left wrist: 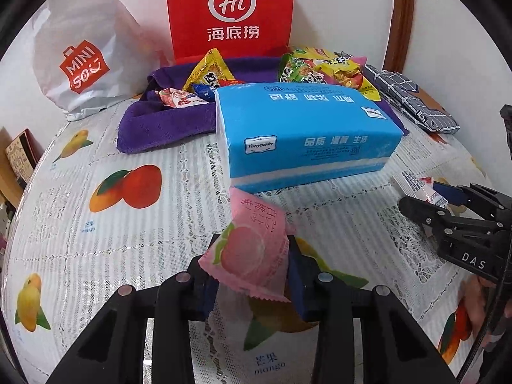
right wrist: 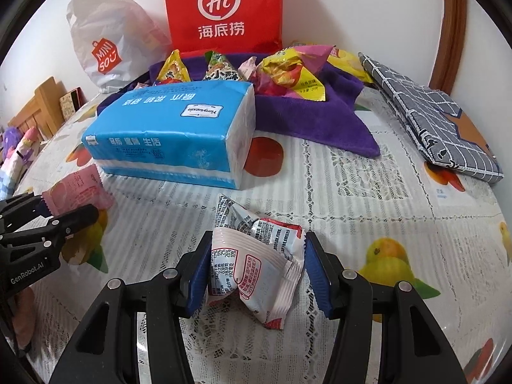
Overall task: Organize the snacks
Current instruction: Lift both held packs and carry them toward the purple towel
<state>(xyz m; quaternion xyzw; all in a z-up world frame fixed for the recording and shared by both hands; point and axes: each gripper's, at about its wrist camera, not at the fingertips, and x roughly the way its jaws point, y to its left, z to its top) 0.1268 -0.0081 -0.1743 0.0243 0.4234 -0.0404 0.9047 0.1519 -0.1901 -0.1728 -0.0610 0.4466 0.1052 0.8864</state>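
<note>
A pink peach-print snack packet [left wrist: 252,249] sits tilted between the blue pads of my left gripper [left wrist: 256,256], which is shut on it just above the tablecloth. The right wrist view shows that packet [right wrist: 80,192] at the left edge. My right gripper [right wrist: 257,256] is shut on a crumpled white and red snack packet [right wrist: 256,265], its pads at the packet's two sides. The left wrist view shows this gripper [left wrist: 438,196] low at the right with the packet [left wrist: 416,185]. Several more snacks [left wrist: 320,67] lie on a purple towel [left wrist: 153,124] at the back.
A blue tissue pack [left wrist: 304,128] lies between the grippers and the towel. Behind stand a red paper bag [left wrist: 230,9] and a white Miniso bag [left wrist: 83,54] against the wall. A folded grey checked cloth [right wrist: 432,121] lies at the back right. A fruit-print lace cloth [left wrist: 96,240] covers the table.
</note>
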